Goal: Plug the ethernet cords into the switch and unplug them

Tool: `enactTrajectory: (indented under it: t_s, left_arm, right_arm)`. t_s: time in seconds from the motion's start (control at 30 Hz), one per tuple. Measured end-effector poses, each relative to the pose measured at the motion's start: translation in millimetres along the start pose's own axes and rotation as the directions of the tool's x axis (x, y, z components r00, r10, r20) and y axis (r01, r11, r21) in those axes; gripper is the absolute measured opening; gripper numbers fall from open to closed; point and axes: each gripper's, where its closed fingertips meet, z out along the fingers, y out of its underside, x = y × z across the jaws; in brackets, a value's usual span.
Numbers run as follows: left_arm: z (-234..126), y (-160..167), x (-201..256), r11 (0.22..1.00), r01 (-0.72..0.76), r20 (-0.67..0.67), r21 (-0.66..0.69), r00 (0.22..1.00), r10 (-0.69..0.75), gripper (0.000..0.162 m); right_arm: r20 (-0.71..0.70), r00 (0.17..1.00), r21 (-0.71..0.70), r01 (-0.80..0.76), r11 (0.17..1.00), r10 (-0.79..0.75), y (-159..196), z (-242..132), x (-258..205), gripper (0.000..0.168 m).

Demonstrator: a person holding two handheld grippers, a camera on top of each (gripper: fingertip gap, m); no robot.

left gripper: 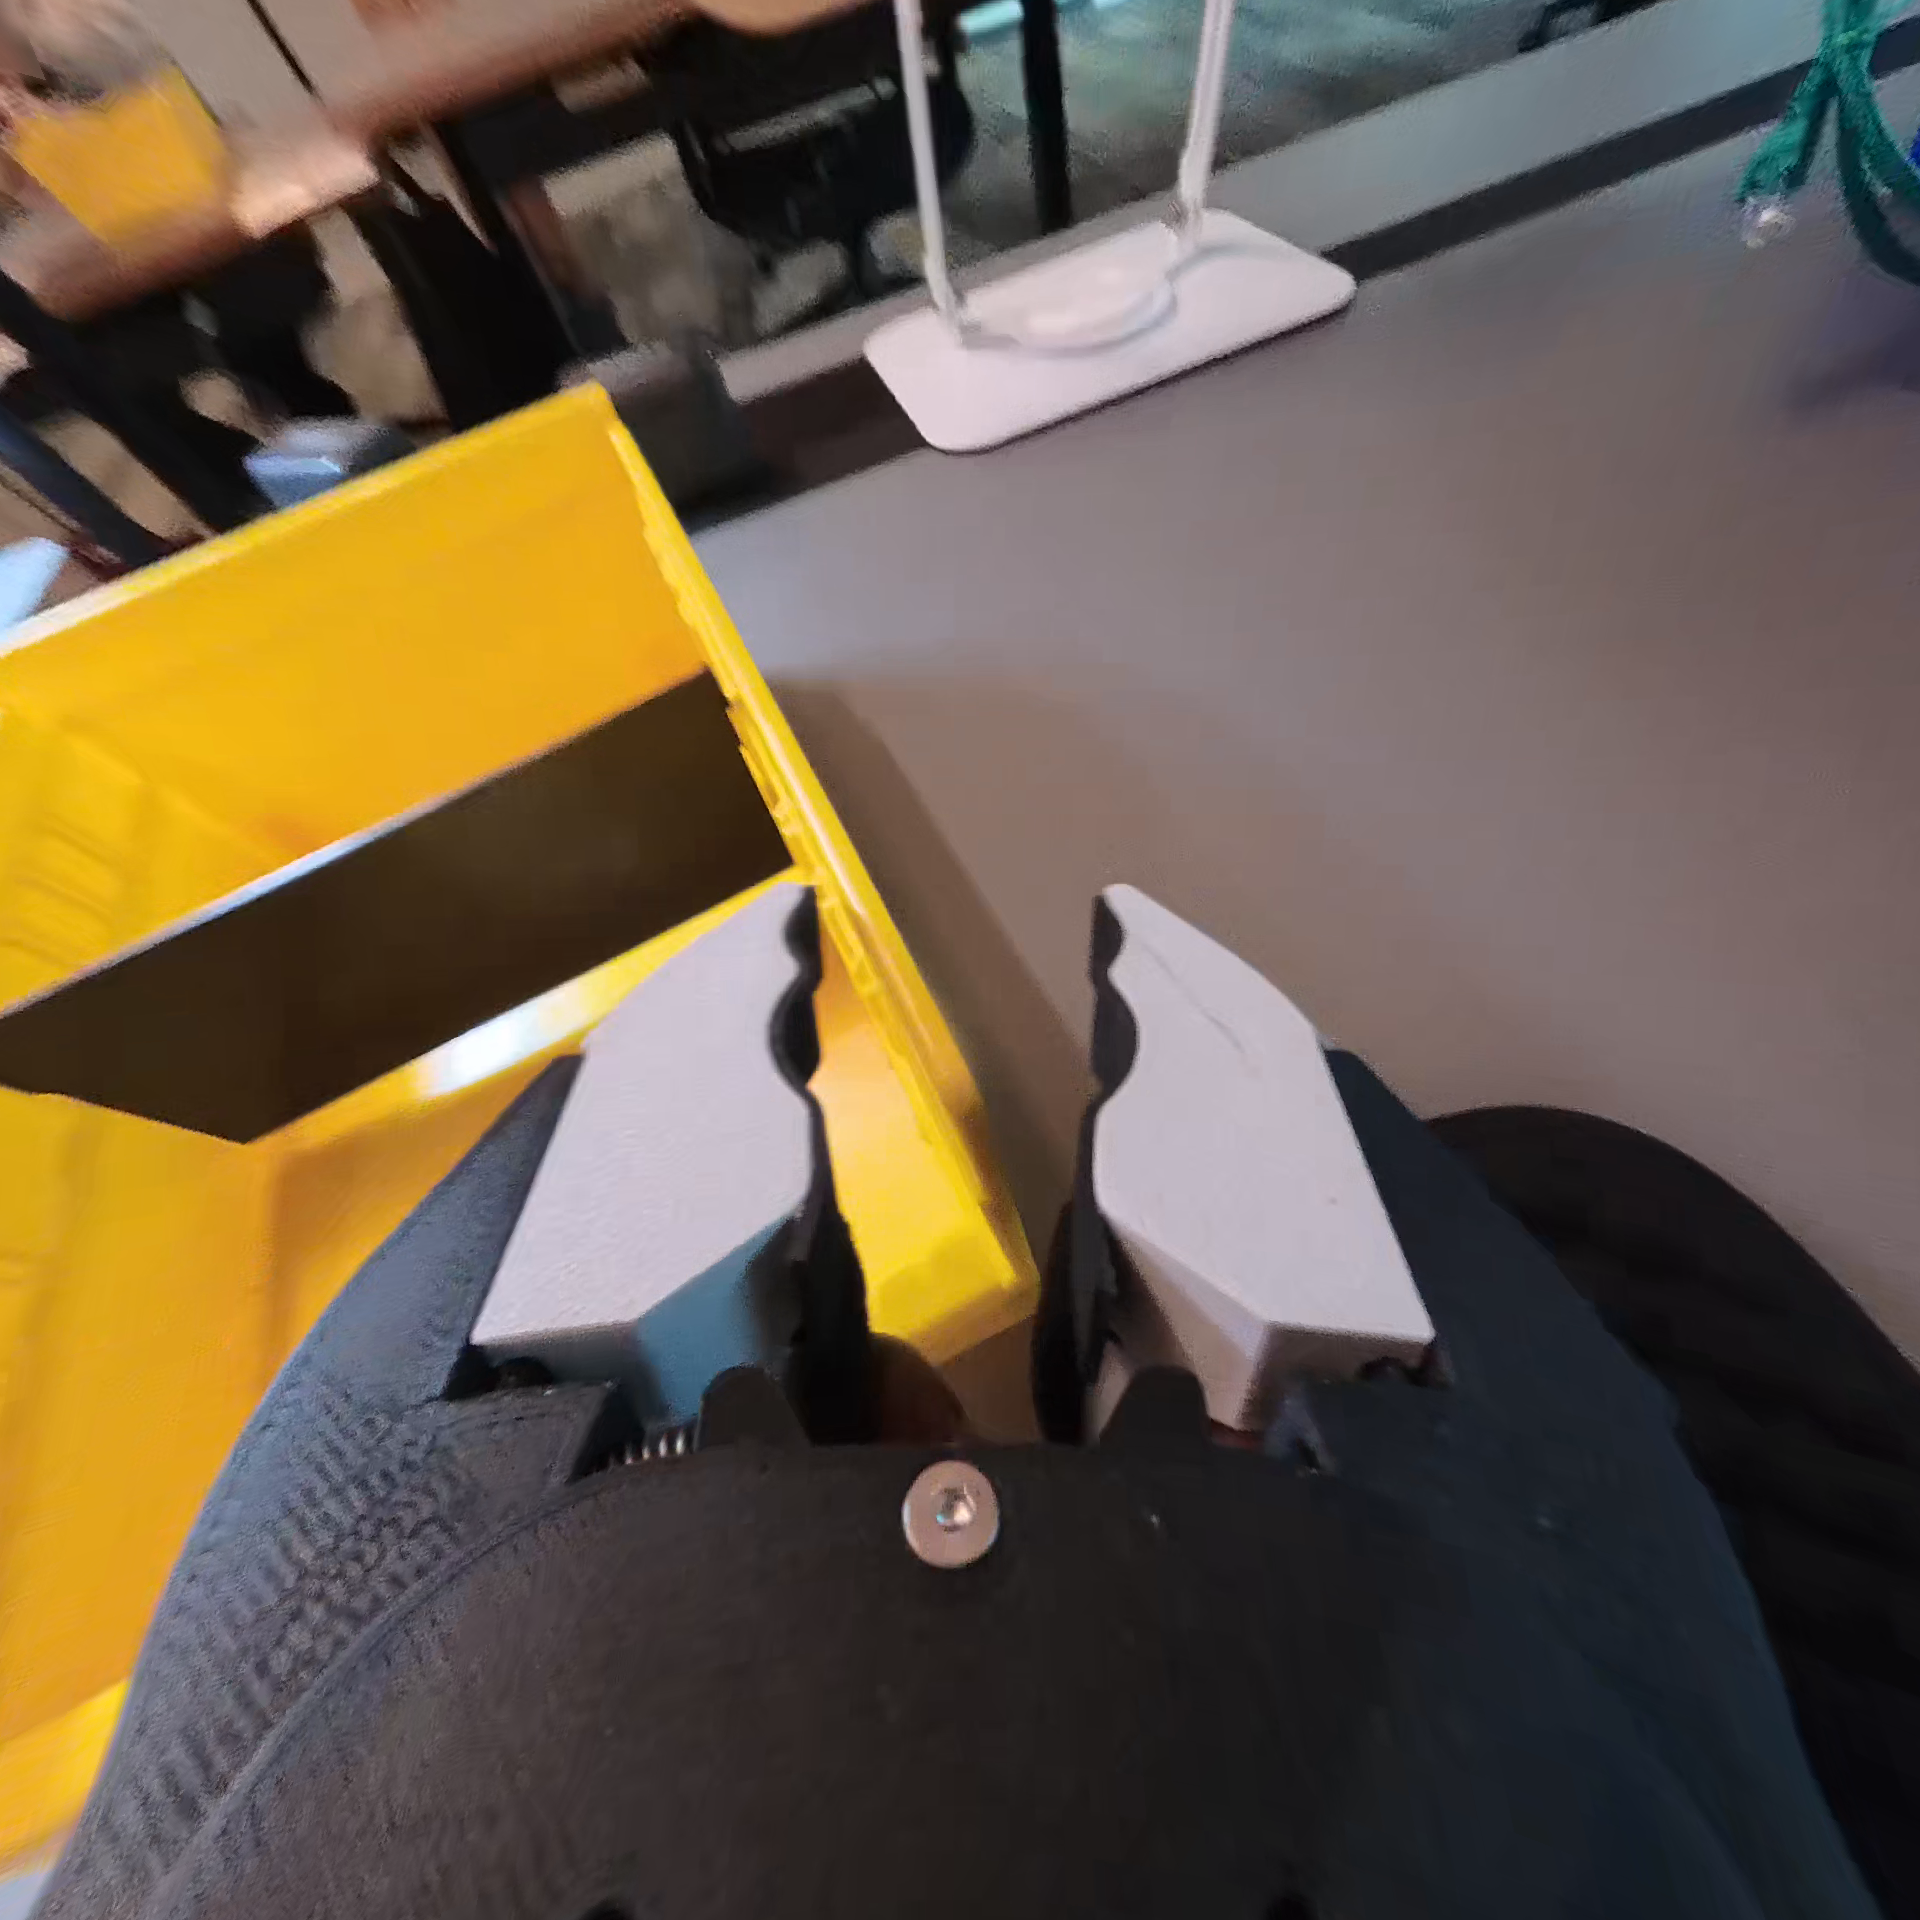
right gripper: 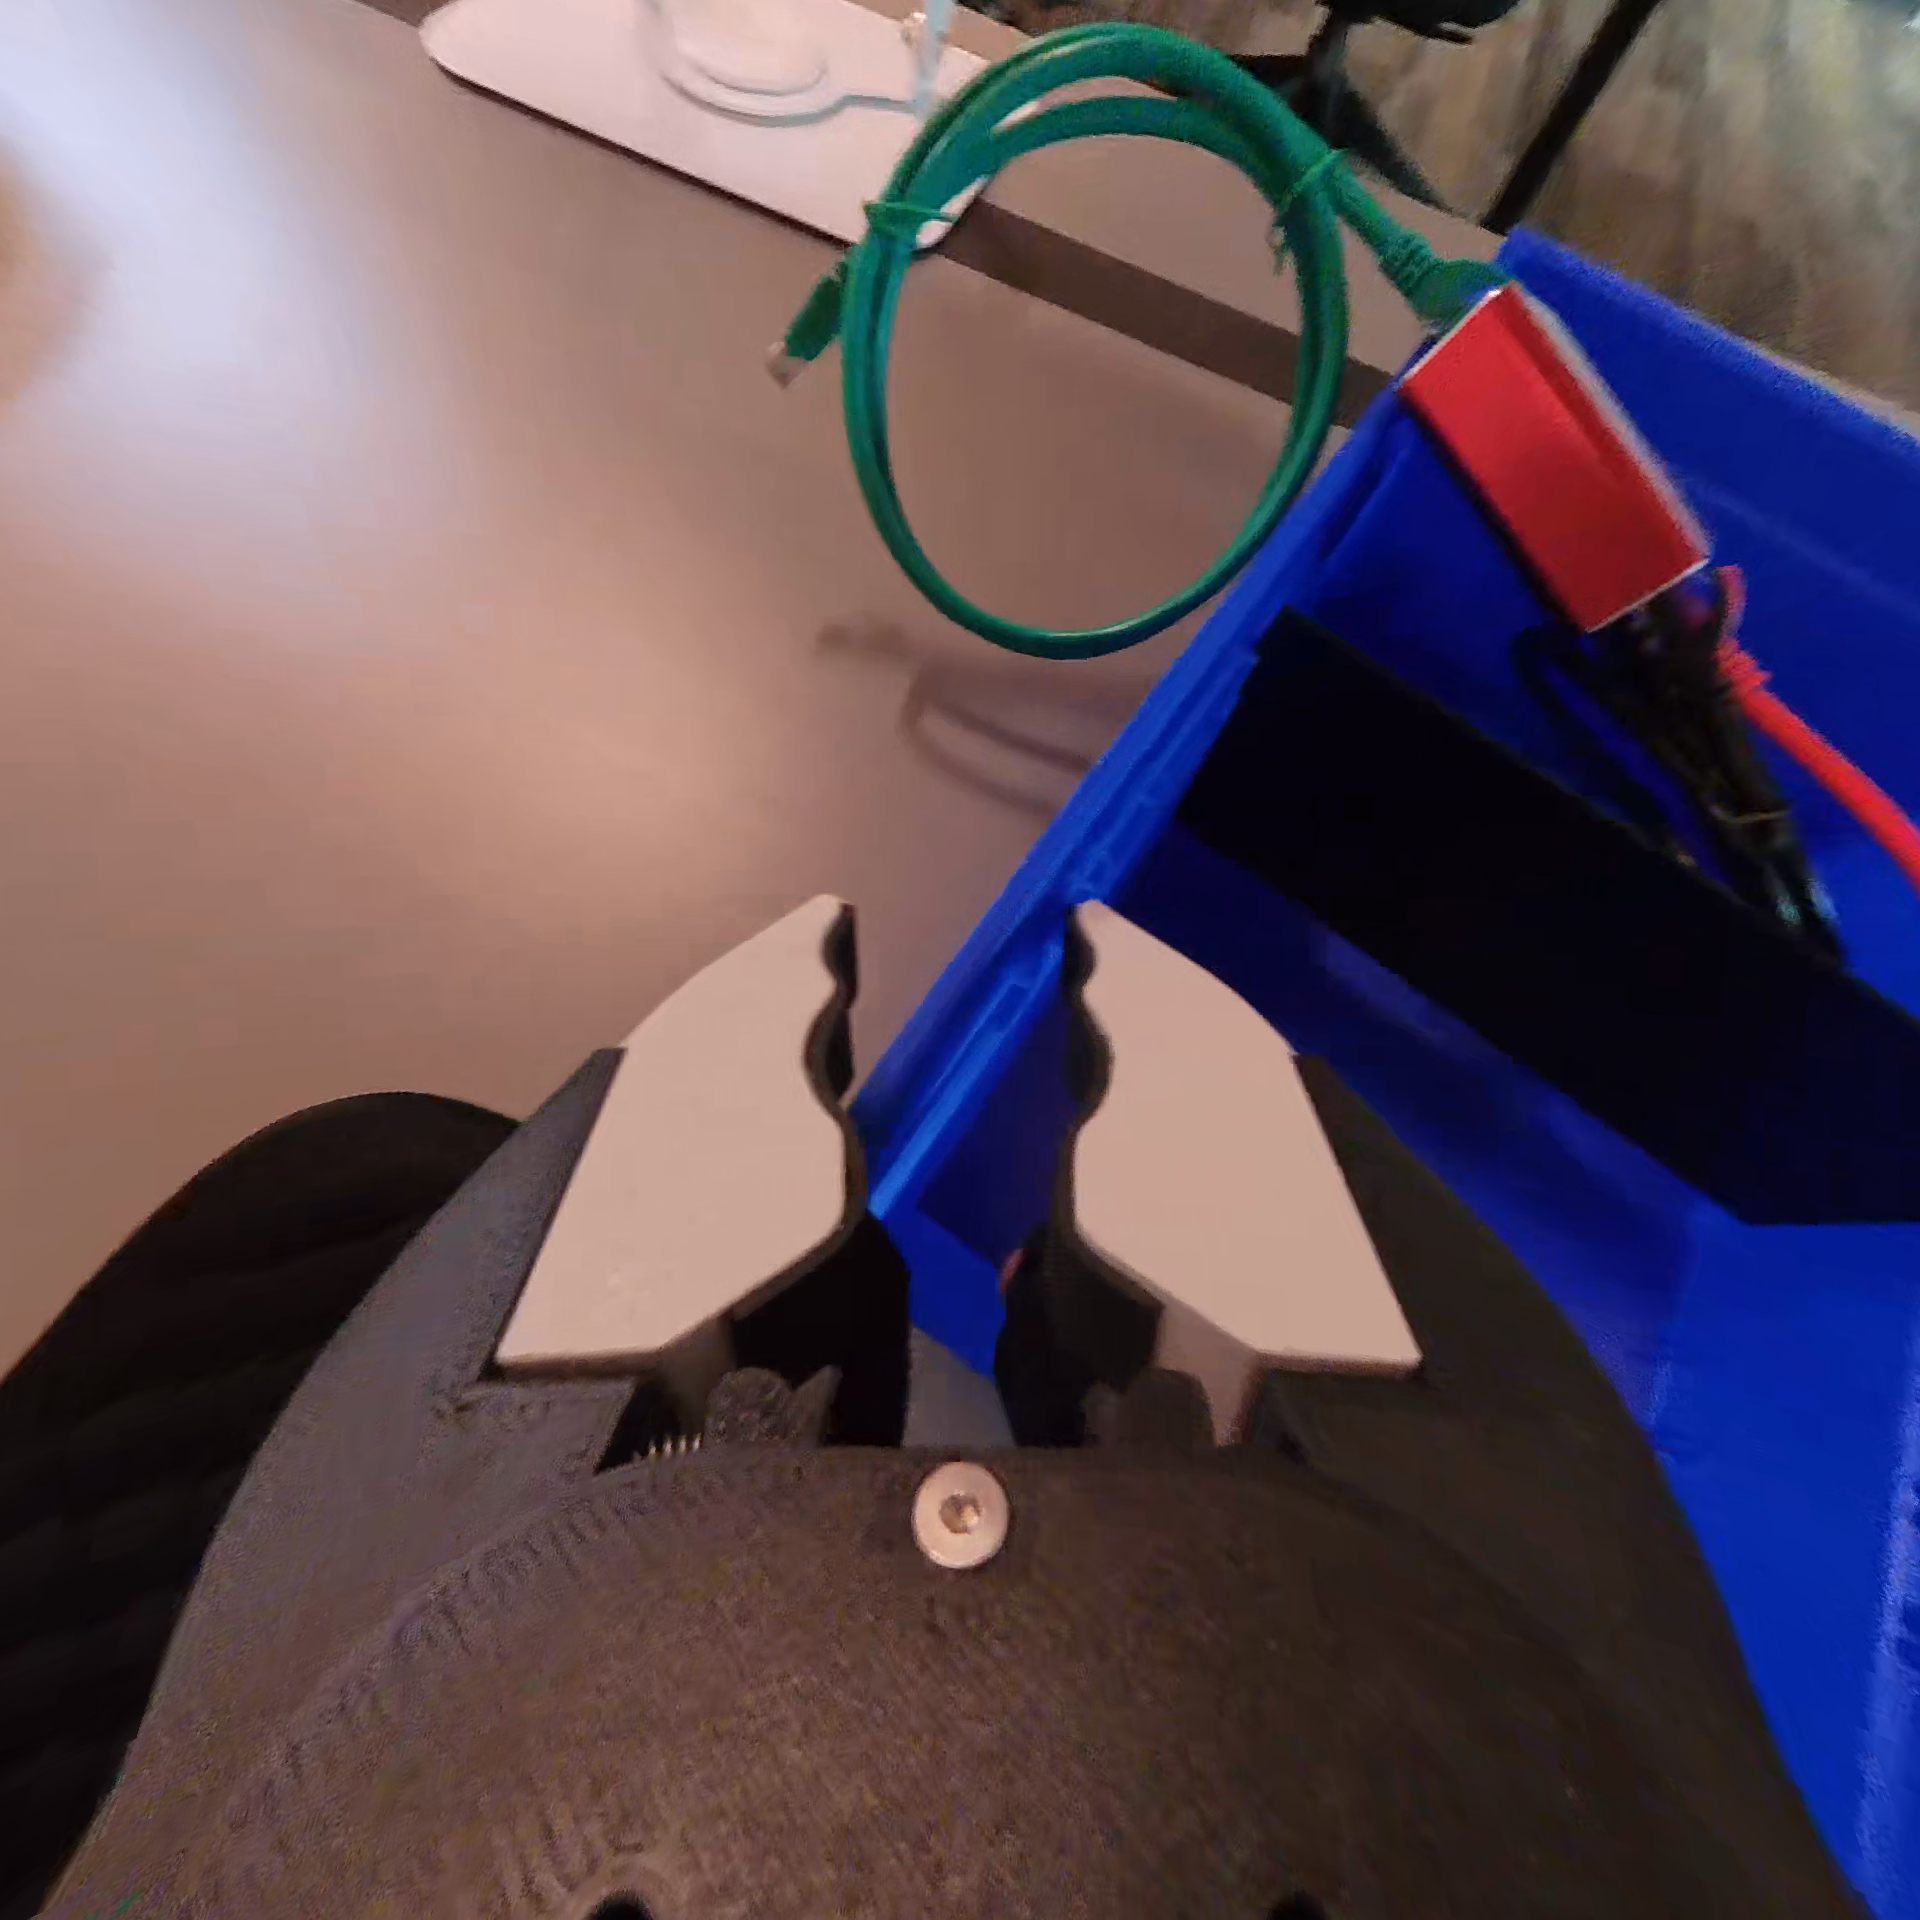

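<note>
My left gripper [left gripper: 951,904] is shut on the right wall of a yellow bin [left gripper: 364,675]; one finger is inside, one outside. My right gripper [right gripper: 961,914] is shut on the left wall of a blue bin [right gripper: 1143,779]. A red switch [right gripper: 1548,457] lies at the blue bin's far corner. A coiled green ethernet cord [right gripper: 873,416] is plugged into its far end and hangs over the grey table [right gripper: 416,623]. The cord's free plug [right gripper: 800,348] dangles. The cord also shows far right in the left wrist view [left gripper: 1849,135].
A black divider [left gripper: 416,914] crosses the yellow bin, and another [right gripper: 1455,883] crosses the blue bin. Black and red cables [right gripper: 1714,779] lie in the blue bin. A white stand base [left gripper: 1112,332] sits at the table's far edge. Chairs and desks stand beyond. The grippers' ends are close to 45 cm from one another.
</note>
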Motion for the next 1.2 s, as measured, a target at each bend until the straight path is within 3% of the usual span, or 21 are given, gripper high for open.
enactTrajectory:
  t_s: [0.1,0.33,0.93,1.2]
  left_arm:
    - [5,3,-5,1.0,-0.006,0.008,0.024,1.0,0.006,0.026]
    - [12,-4,13,0.999,-0.012,-0.045,0.053,0.999,0.014,0.027]
    - [36,-30,84,0.993,-0.084,-0.234,0.087,0.967,0.102,0.035]
    - [40,-35,103,0.987,-0.127,-0.286,0.101,0.946,0.151,0.036]
  right_arm:
    - [-0.004,1.0,-0.002,0.024,1.0,-0.024,-2,3,-2,0.036]
    - [0.008,0.999,0.02,0.041,0.999,-0.041,-13,12,-21,0.036]
    - [0.285,0.955,0.146,0.046,0.988,-0.087,-55,34,-149,0.043]
    - [0.315,0.936,0.17,0.104,0.98,-0.154,-61,38,-177,0.045]
